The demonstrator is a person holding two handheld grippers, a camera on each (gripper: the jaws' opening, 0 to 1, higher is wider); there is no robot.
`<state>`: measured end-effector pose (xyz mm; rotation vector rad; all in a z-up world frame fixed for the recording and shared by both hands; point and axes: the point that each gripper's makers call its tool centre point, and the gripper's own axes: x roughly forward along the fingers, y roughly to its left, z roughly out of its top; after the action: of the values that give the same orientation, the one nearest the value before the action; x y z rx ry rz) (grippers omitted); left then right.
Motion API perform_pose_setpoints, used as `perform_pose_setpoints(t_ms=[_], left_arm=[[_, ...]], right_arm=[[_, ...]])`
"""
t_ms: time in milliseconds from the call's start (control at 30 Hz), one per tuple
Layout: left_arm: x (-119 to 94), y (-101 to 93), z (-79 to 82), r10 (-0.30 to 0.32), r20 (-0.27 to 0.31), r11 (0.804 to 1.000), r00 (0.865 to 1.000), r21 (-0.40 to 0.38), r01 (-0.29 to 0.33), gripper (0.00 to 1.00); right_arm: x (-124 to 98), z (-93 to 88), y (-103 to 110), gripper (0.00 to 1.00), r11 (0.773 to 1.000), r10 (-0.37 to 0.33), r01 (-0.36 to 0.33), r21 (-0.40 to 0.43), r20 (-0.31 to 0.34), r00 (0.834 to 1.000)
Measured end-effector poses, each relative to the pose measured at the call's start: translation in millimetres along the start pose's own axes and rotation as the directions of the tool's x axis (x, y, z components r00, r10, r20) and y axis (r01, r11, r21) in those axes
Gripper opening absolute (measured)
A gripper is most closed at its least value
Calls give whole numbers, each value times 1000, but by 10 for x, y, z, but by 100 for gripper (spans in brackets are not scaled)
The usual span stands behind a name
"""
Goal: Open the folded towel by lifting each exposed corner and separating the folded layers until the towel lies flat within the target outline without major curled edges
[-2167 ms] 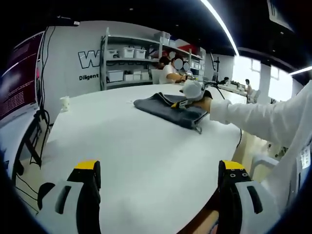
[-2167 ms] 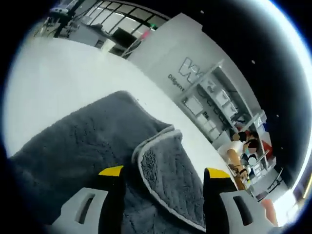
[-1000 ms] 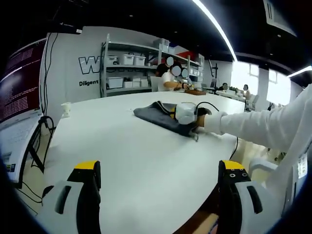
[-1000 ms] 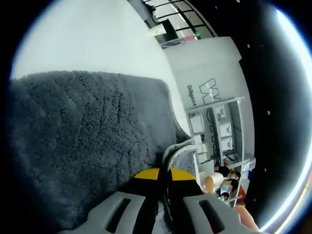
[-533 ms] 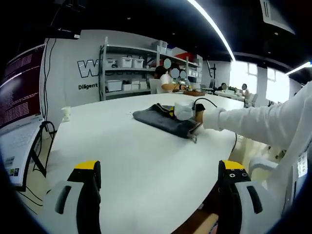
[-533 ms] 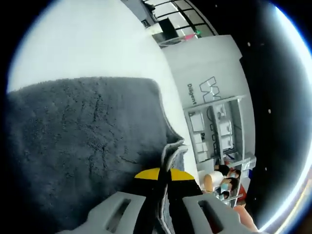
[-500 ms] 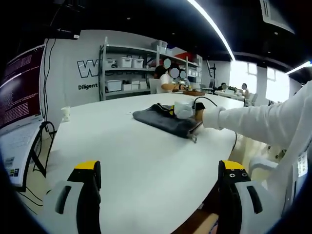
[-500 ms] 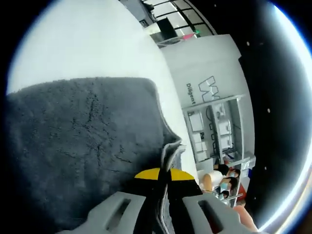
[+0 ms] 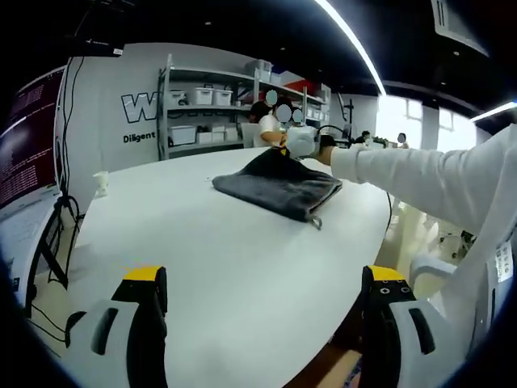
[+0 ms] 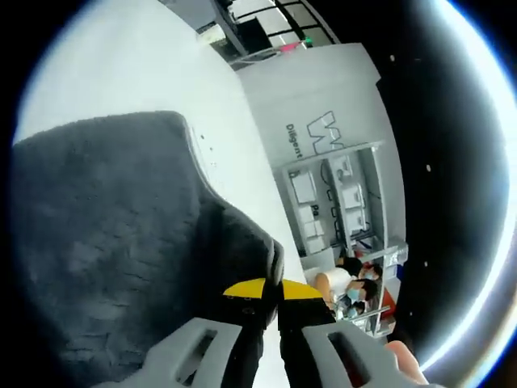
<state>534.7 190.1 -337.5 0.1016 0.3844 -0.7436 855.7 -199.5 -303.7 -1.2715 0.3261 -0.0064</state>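
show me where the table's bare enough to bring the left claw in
The table lies bare between the left claw and the near edge of the grey towel, and again from the towel out to the small white cup by the far rim. It is crowded at the towel's far corner, where the right claw pinches it up.

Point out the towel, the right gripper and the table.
towel (image 9: 275, 187), left gripper view, middle of the flat grey part
right gripper (image 10: 271, 293), right gripper view, between the yellow tips
table (image 9: 202, 259), left gripper view, bare white top
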Motion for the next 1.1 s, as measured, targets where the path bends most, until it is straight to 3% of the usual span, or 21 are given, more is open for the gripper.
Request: perform_pose_setpoints(t_ms=[367,567,1100], left_arm=[[69,27,-70,11,-25,1000,1000,0,-11,99],[163,31,-155,12,-55,1000,998,-6,-13,99],[349,117,-208,13,-39,1000,999,8,-12,99]], right_arm=[[339,-221,-127,0,997,43,-41,64,-30,999],[489,-327,-196,0,999,42,-41,27,-47,998],[1124,-679,-200,0,998,68,-66,20,-128,989]])
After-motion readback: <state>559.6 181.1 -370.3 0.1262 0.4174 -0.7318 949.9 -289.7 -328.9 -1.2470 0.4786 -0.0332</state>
